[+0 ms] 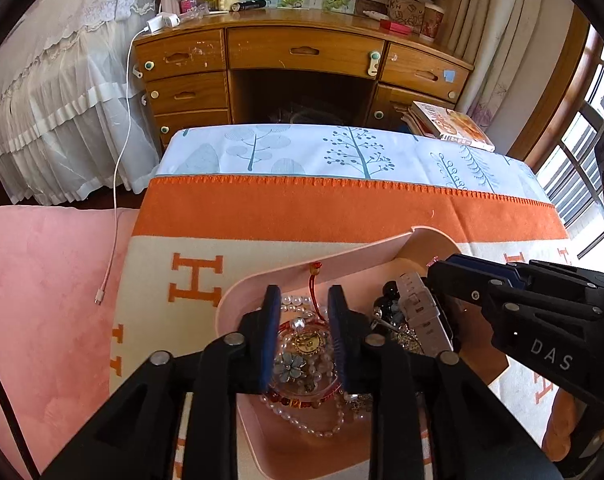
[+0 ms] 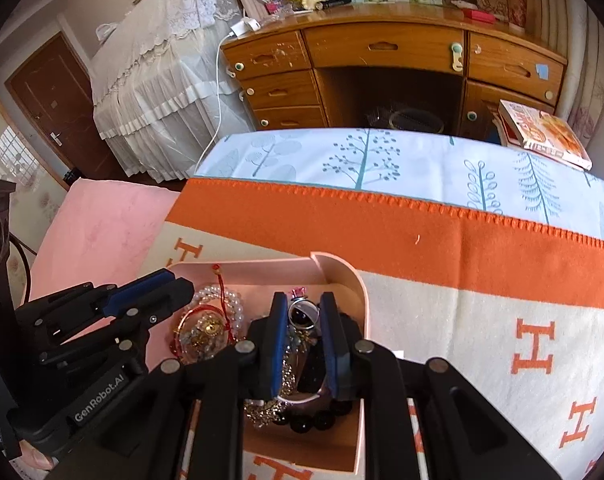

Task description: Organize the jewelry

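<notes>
A pink tray [image 1: 342,258] [image 2: 362,292] sits on an orange and cream blanket and holds a heap of jewelry. My left gripper [image 1: 304,300] hangs open over a red cord bracelet with a gold pendant [image 1: 308,342], a blue flower piece [image 1: 289,366] and pearl strands [image 1: 293,302]. My right gripper [image 2: 302,304] is partly open over a watch [image 2: 302,316], a silver chain [image 2: 287,376] and dark beads [image 2: 310,420]; nothing is clamped. The right gripper also shows in the left wrist view [image 1: 442,270] beside the grey watch strap [image 1: 422,308].
The blanket [image 1: 342,208] covers a bed with a tree-print sheet [image 1: 342,156]. A wooden desk [image 1: 302,52] stands beyond, books [image 1: 450,122] at right, a white charging cable [image 1: 117,184] over a pink mat [image 1: 41,280] at left.
</notes>
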A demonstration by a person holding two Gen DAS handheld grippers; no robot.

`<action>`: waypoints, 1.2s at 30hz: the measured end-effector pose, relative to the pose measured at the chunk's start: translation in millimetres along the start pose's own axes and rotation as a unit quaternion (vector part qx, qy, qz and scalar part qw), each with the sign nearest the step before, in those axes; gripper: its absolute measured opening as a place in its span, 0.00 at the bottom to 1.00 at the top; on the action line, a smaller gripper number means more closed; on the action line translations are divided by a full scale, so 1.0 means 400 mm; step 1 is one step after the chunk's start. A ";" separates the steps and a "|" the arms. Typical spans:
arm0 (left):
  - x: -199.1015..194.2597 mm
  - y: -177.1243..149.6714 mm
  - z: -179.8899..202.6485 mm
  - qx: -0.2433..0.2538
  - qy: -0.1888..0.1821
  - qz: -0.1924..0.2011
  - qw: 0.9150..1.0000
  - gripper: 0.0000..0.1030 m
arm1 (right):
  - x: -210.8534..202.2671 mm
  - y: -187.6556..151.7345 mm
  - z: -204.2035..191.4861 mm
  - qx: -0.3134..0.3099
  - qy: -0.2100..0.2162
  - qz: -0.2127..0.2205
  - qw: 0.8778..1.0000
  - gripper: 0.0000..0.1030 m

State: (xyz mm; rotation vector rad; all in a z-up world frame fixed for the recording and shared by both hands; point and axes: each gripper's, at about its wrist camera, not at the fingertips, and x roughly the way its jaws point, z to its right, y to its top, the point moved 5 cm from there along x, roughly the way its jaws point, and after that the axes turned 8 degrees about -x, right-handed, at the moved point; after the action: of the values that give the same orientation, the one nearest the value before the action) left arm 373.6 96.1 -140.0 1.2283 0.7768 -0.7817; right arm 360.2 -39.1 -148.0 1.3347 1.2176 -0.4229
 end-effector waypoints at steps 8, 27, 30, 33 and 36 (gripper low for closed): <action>-0.022 -0.013 -0.001 -0.007 -0.005 0.013 1.000 0.74 | -0.027 -0.028 0.019 0.032 0.020 0.016 0.999 0.18; -0.211 -0.191 0.031 -0.027 -0.029 0.021 0.999 0.99 | -0.235 -0.238 -0.059 -0.006 0.000 0.056 0.998 0.18; -0.244 -0.231 0.049 -0.024 -0.028 0.026 0.999 0.99 | -0.282 -0.283 -0.076 -0.012 -0.010 0.067 0.998 0.18; -0.287 -0.266 0.073 -0.019 -0.029 0.039 0.999 0.99 | -0.331 -0.328 -0.092 -0.014 -0.018 0.085 0.996 0.24; -0.341 -0.313 0.101 -0.009 -0.035 0.052 0.998 0.99 | -0.380 -0.373 -0.098 -0.009 -0.033 0.105 0.994 0.28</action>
State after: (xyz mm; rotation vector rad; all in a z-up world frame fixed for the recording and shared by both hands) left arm 200.1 49.4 -80.3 1.2095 0.6567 -0.7272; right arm 162.8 -103.7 -86.5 1.4065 1.0118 -0.3017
